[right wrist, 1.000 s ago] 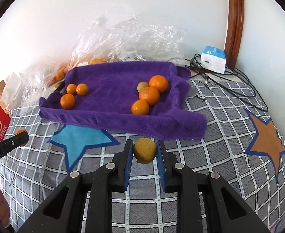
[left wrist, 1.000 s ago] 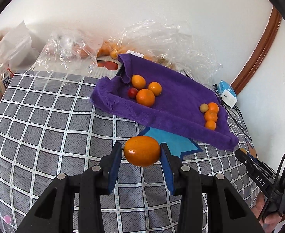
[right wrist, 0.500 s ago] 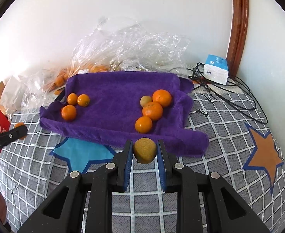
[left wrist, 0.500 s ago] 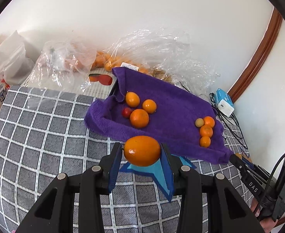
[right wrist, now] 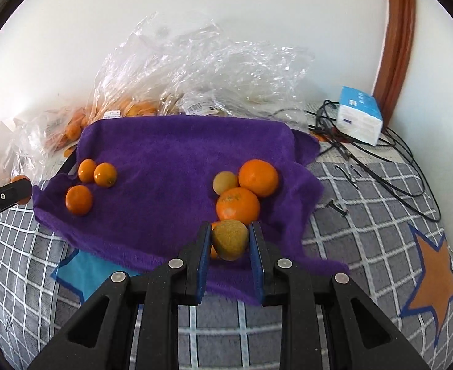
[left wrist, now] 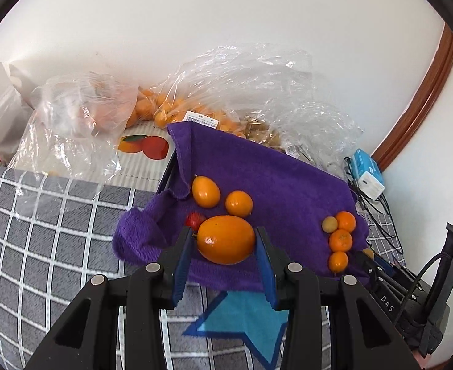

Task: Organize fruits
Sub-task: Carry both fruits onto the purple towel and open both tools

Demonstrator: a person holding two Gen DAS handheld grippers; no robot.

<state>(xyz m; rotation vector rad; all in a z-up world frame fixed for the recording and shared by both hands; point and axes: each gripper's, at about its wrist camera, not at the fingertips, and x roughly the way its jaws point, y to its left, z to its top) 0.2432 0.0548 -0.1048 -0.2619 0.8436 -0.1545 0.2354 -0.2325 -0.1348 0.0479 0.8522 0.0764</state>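
White walls meet behind a surface covered with a grey, white-checked blanket (right wrist: 365,215) that bears blue and orange star patches. On the blanket lies a rumpled purple terry towel (right wrist: 170,154), and behind it crinkled clear plastic bags (right wrist: 195,61) hold more orange fruit. A blue-and-white box (right wrist: 360,115) sits among black cables at the right.

The left gripper (left wrist: 224,242) has its blue-padded fingers pinching a large oval orange fruit (left wrist: 225,239), held above the near left part of the towel. Just beyond it on the towel lie two small oval orange fruits (left wrist: 206,191) and a small red fruit (left wrist: 195,219), partly hidden.

The right gripper (right wrist: 230,240) has its fingers pressed onto a small round brownish-yellow fruit (right wrist: 230,240), held over the towel's near right edge. Just beyond lies a cluster of round orange mandarins (right wrist: 238,205) with one pale tan fruit (right wrist: 224,182); three small orange fruits (right wrist: 79,199) lie well apart at the left.
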